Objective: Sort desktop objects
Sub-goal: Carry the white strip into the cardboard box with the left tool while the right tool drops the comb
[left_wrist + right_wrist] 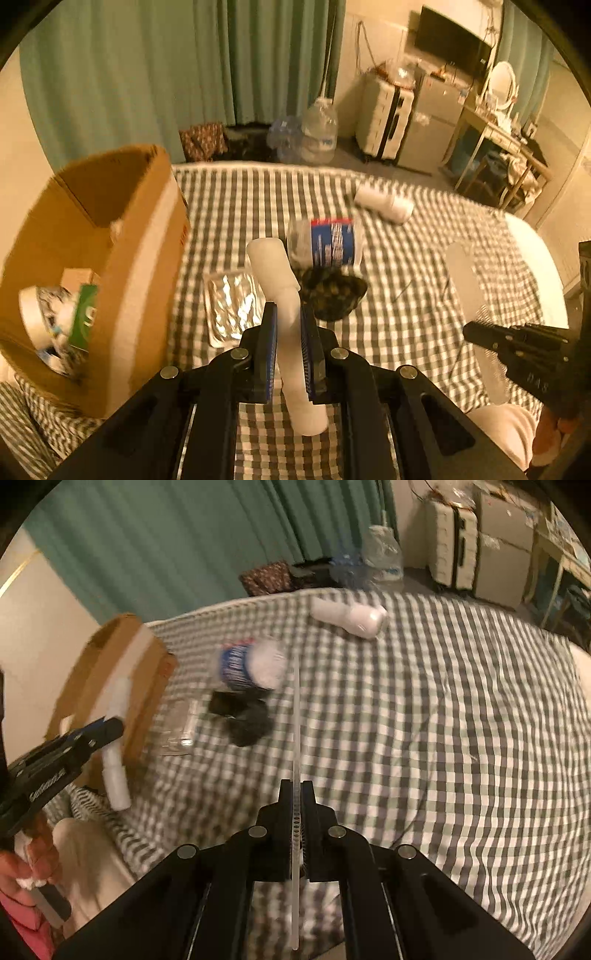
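Desktop objects lie scattered over a checked bedspread [443, 720], two of them lifted in grippers above it. One white tube-shaped bottle [280, 295] is pinched upright between the blue-padded fingers of the left gripper [288, 317], raised over the bed just right of the box. One thin translucent ruler-like strip [296, 738] is clamped edge-on in the black fingers of the right gripper [296, 794], held over the middle of the bed and pointing away from the camera.

Just beyond the left gripper, one silver foil blister pack [232, 306] lies flat; beside it sits one dark crumpled item [332, 291], touching one clear jar with a blue label [325, 243] that lies on its side. Farther off, near the bed's far edge, one white bottle [384, 203] lies on its side, well apart from the rest.

One open cardboard box [129, 229] stands at the left, holding a roll of tape [33, 310] and a green packet [85, 314]. Beyond the bed: green curtains [147, 74], two large water jugs [317, 129], a white suitcase [384, 114].
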A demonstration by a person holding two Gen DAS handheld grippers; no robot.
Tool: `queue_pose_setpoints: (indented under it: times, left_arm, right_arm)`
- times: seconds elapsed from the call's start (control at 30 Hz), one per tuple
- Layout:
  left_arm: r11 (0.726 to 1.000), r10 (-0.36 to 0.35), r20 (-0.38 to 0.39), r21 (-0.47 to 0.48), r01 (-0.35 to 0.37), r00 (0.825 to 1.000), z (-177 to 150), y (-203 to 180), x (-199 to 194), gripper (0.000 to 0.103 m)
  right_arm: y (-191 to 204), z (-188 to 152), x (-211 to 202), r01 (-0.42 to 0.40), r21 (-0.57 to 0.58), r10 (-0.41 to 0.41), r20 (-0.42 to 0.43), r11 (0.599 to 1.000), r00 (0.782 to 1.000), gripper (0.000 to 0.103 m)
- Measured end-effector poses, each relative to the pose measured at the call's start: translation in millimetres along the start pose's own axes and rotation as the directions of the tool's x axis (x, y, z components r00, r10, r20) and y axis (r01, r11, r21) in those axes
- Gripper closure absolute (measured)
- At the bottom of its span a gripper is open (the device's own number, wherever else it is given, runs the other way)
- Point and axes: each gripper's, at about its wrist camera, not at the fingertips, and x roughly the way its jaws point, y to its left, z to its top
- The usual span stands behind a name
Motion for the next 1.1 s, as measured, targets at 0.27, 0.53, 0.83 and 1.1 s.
queue_pose_setpoints:
  times: [0.27, 0.53, 0.83, 1.1]
  left_arm:
    - [1.0, 0.01, 0.123, -0.019, -0.008, 0.992, 30, 39, -66, 0.091]
    - [0.993, 0.104, 0.17, -0.073, -0.093, 0.98, 50, 117, -95, 0.091]
    - [0.978, 0.185, 0.071, -0.115, -0.177, 0.98, 44, 194, -58, 0.091]
    - [0.976, 0.176, -0.019, -0.123, -0.177, 0.984, 32, 225, -18, 0.091]
  right_arm:
    - [87, 22, -55, -0.014, -0.109, 0.024, 0.092, 0.994, 0.995, 0.099]
    - [192, 60, -62, -0.09, -0.247, 0.124, 0.125, 0.965, 0.984, 0.099]
    - [275, 89, 7, -0.212, -0.307, 0.225, 0.009, 0.928, 0.974, 0.099]
    - [305, 109, 81, -0.241, -0.275, 0.224, -0.095, 0.931, 0.97, 0.099]
